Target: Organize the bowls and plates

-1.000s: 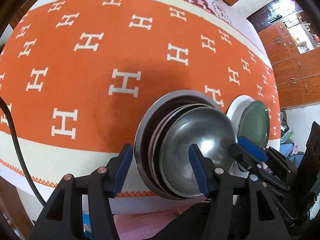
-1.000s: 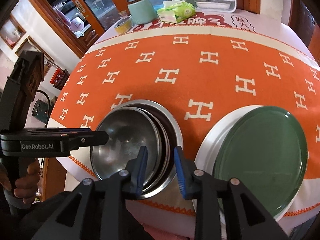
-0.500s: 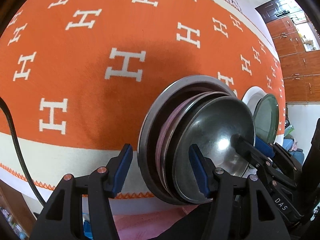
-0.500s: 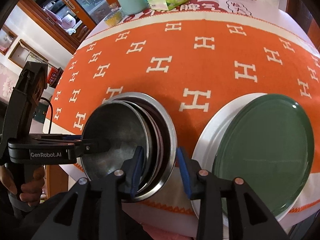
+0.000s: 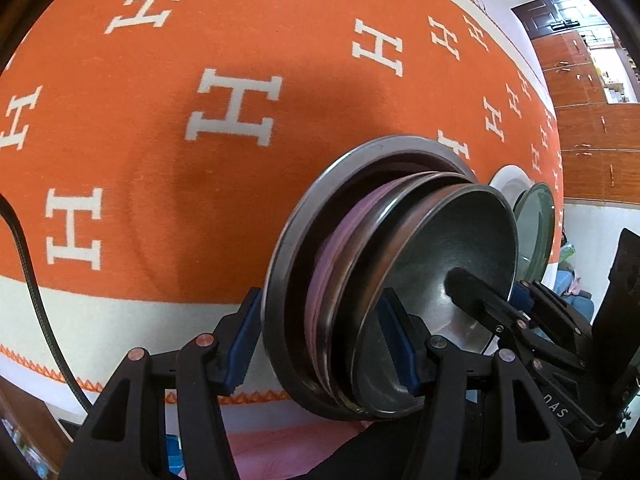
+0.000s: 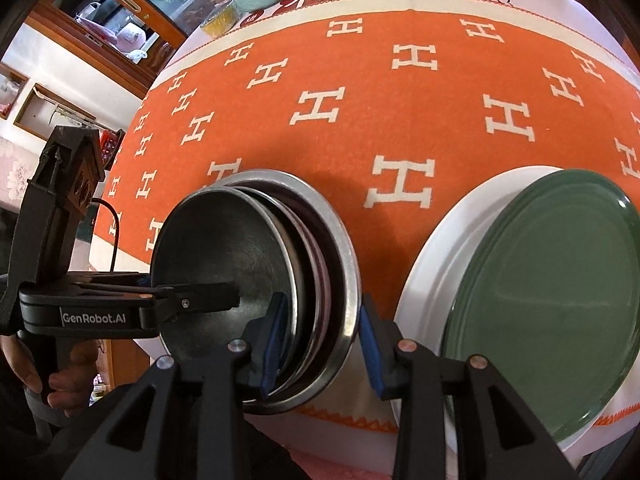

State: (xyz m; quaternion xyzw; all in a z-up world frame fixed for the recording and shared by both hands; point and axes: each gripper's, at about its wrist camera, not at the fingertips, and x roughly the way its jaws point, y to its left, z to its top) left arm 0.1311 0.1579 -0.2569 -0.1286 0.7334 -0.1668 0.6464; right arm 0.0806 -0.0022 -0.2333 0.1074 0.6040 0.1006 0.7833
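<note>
Steel nested bowls (image 5: pixel 400 280) sit near the front edge of the orange H-patterned tablecloth (image 5: pixel 160 80), just left of a green plate (image 6: pixel 552 292) lying on a white plate (image 6: pixel 440 248). Left gripper (image 5: pixel 320 344) straddles the stack's near-left rims, jaws closing, pads not visibly pressing. Right gripper (image 6: pixel 320 344) straddles the right rims, unclenched.

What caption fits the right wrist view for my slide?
Right hand-held gripper straddling the rim of the nested metal bowls, green plate alongside on the orange tablecloth.
</note>
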